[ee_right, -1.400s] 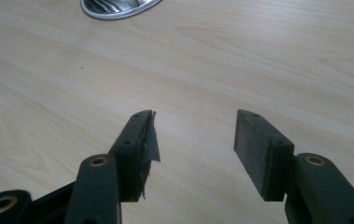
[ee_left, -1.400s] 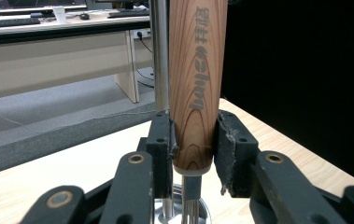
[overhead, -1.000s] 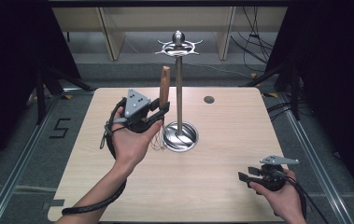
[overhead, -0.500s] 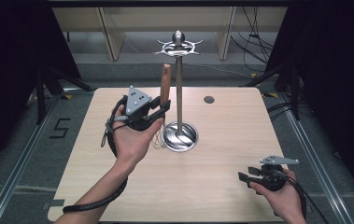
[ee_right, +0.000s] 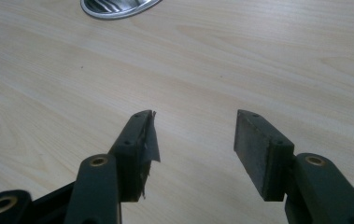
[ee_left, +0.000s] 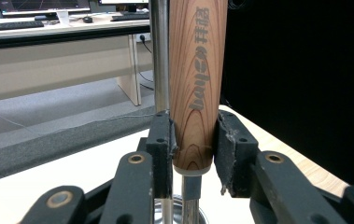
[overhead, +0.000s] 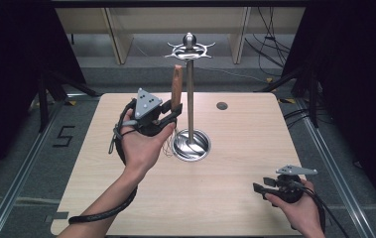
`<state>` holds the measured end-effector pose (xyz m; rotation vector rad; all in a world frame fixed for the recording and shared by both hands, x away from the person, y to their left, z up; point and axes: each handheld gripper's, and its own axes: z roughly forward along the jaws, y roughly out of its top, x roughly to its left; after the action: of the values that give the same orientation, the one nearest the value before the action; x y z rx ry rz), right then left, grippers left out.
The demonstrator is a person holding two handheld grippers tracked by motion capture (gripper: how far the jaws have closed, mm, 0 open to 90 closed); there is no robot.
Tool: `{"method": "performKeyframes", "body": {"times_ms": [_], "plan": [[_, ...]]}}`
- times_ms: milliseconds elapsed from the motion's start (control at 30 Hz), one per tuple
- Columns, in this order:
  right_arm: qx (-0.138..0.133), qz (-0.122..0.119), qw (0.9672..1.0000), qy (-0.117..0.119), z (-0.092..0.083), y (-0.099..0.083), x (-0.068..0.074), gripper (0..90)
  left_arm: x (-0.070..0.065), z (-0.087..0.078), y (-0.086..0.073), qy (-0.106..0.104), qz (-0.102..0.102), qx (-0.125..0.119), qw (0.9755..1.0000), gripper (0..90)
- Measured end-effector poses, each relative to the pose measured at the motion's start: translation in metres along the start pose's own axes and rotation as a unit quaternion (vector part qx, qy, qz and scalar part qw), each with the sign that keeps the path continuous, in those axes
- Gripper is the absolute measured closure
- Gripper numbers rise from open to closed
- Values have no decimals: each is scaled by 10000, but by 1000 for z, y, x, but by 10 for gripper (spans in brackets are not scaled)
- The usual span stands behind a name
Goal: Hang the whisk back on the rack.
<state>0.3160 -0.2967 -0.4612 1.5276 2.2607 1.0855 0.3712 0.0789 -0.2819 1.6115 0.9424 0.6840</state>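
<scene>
From my left gripper (ee_left: 191,154) view, the wooden handle with dark printed lettering (ee_left: 195,84) runs off the top edge, so I can't see its upper end. Below the jaws only a short metal stub shows, and whatever it carries is cut off by the bottom edge. In the high view, thin wires hanging under my left hand (overhead: 141,144) are too fine for me to identify. In the right gripper view, the shiny round metal base (ee_right: 118,7) is clipped by the top edge.

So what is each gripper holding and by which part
Left gripper clamps the utensil's wooden handle near its lower end, upright. Right gripper holds nothing.
</scene>
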Motion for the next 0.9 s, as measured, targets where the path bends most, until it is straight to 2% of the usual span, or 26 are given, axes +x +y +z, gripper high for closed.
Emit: {"method": "performKeyframes", "body": {"times_ms": [900], "plan": [[-8, -18, 10000, 9, 0, 0, 0, 481, -4, 7, 7, 3, 10, 20, 10000, 682]]}}
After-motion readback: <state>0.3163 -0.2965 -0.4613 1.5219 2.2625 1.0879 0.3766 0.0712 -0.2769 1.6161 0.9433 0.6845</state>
